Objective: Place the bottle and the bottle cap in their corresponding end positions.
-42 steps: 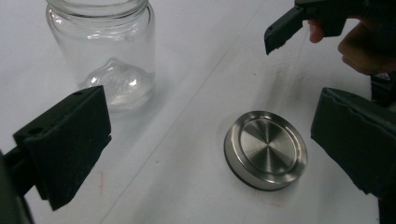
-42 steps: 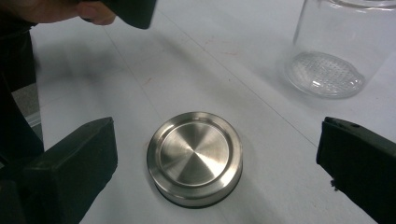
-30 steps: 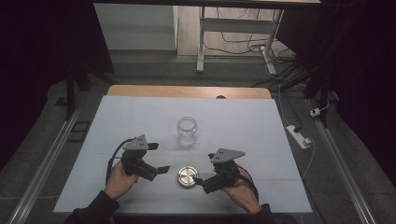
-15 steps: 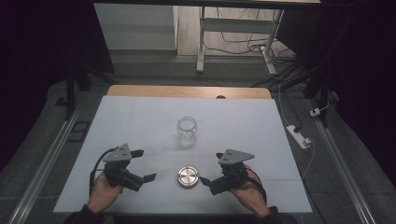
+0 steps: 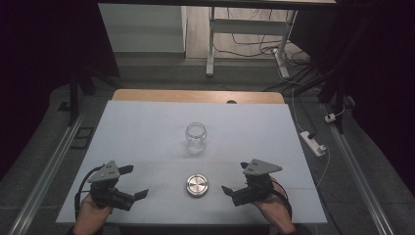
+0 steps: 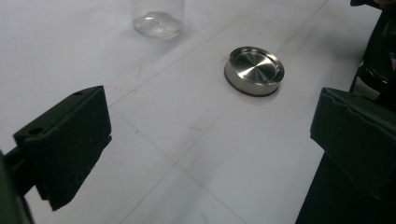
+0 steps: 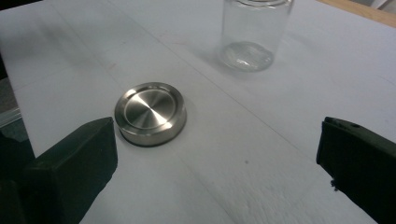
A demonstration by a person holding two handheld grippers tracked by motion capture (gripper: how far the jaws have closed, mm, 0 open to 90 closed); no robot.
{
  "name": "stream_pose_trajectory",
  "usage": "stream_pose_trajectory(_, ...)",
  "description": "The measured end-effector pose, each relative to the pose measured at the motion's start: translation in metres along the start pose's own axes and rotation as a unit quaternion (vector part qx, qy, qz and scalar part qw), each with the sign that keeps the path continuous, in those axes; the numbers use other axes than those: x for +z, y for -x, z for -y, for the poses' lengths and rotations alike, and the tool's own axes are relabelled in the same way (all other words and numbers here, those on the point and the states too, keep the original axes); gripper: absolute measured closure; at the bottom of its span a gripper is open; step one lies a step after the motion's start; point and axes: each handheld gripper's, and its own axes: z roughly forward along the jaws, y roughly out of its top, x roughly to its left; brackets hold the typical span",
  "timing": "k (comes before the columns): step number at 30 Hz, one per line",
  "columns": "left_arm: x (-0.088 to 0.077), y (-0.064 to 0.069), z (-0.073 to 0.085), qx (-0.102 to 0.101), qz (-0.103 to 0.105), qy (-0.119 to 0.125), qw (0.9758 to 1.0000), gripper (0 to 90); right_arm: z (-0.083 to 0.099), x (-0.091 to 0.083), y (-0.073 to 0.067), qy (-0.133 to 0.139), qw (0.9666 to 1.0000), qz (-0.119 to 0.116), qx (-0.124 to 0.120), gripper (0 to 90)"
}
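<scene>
Lid (image 5: pixel 197 186) rests flat on the table (image 5: pixel 147 127) between our grippers, with the open jar (image 5: pixel 195 138) upright farther off. Both the left gripper (image 5: pixel 133 182) and right gripper (image 5: pixel 234 190) are spread wide and empty; we judge the right should close squarely across the lid's rim, keeping it level.

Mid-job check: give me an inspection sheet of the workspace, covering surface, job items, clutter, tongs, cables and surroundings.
Surface: white table top, faint marks, wooden edge at the far side.
Job's things: open glass jar upright mid-table; steel lid lying flat nearer the person, apart from the jar.
Clutter: nothing seen on the table.
Tongs: left tongs open, empty, left of the lid; right tongs open, empty, right of the lid.
Cables: one trails from each tool; a power strip and loose cables lie on the floor.
Surroundings: dark room, a metal stand beyond the table.
</scene>
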Motion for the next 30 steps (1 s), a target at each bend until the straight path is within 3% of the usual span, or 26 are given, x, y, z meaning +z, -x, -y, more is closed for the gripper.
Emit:
stream_pose_trajectory(12,-0.026,-0.005,0.024,-0.027,-0.038,0.005,0.9989,0.0,0.019,-0.029,0.014,0.006,0.9987,0.040,0.031,0.0)
stream_pose_trajectory(30,-0.043,-0.009,0.050,-0.057,-0.078,-0.004,0.9953,0.0,0.049,-0.063,0.029,0.010,0.9934,0.089,0.071,0.0)
